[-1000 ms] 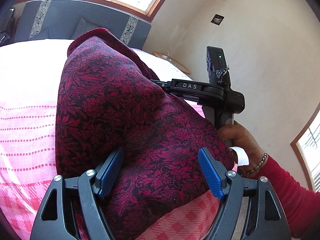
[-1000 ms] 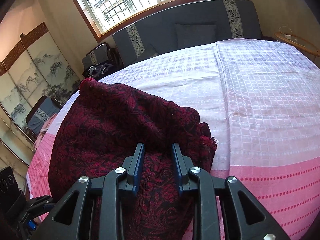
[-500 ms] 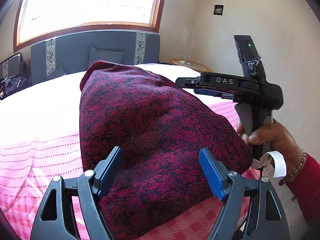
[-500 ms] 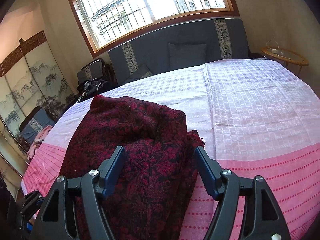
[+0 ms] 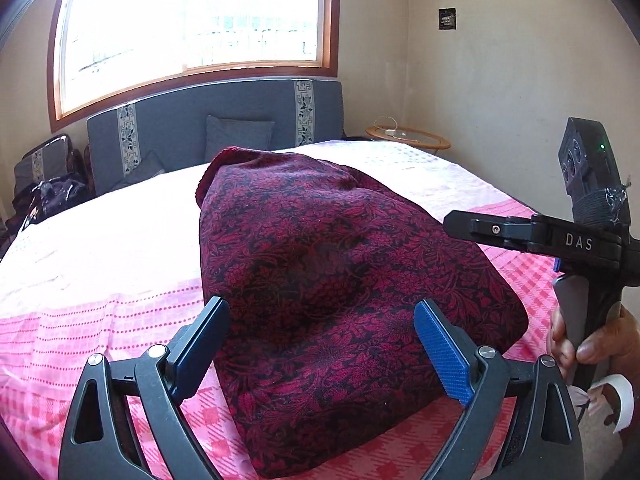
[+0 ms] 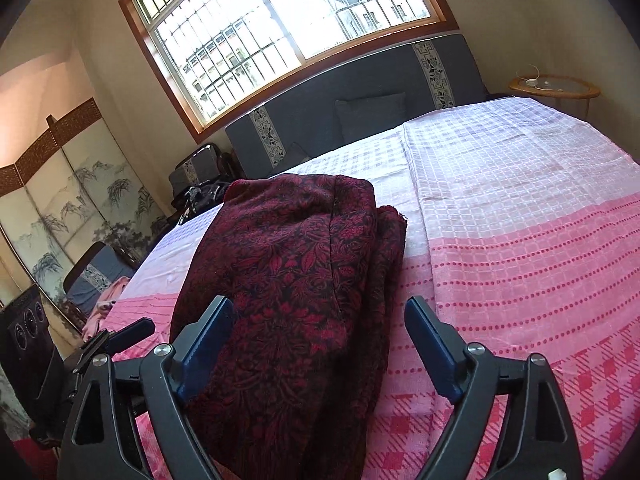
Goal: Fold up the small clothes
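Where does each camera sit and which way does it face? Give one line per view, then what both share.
Left wrist: on the left gripper, jaws open, facing the folded dark red garment and window; the right gripper and a hand show.
Right wrist: on the right gripper, jaws open, facing the garment, window and folding screen.
Shared: garment, pink bedspread, grey headboard, side table.

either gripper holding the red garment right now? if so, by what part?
Nothing is held. The left gripper and right gripper have both just been opening; their jaws stand wide, clear of the folded red floral garment lying on the bedspread.
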Motion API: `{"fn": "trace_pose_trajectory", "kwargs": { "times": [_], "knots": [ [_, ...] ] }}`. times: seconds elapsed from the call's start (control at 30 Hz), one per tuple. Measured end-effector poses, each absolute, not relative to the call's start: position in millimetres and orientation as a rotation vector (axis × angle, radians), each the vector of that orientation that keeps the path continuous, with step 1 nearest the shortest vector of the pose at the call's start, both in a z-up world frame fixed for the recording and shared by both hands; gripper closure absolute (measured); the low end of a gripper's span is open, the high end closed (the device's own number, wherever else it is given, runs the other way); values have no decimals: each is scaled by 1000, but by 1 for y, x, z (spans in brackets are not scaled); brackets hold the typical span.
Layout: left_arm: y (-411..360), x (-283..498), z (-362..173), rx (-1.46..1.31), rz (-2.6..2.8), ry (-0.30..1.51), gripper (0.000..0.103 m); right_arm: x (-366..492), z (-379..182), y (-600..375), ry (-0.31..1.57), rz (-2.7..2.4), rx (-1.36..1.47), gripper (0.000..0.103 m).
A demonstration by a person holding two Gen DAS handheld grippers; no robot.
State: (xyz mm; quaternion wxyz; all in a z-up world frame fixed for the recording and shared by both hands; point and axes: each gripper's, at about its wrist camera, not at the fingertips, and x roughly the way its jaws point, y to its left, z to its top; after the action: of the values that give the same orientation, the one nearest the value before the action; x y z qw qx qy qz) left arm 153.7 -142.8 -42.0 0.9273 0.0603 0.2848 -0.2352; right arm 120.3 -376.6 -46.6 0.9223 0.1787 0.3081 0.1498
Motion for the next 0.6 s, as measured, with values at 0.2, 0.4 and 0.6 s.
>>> {"fn": "trace_pose_trajectory", "kwargs": {
  "times": [0.2, 0.4, 0.6],
  "knots": [
    [-133, 159, -40, 120, -422, 580, 5, 125, -57, -381, 663, 296, 383, 16],
    [-119, 176, -43, 91, -343, 602, 3, 130, -64, -382, 677, 293, 392, 15],
    [-107, 193, -48, 73, -299, 603, 3, 136, -70, -382, 696, 292, 405, 14]
  ]
}}
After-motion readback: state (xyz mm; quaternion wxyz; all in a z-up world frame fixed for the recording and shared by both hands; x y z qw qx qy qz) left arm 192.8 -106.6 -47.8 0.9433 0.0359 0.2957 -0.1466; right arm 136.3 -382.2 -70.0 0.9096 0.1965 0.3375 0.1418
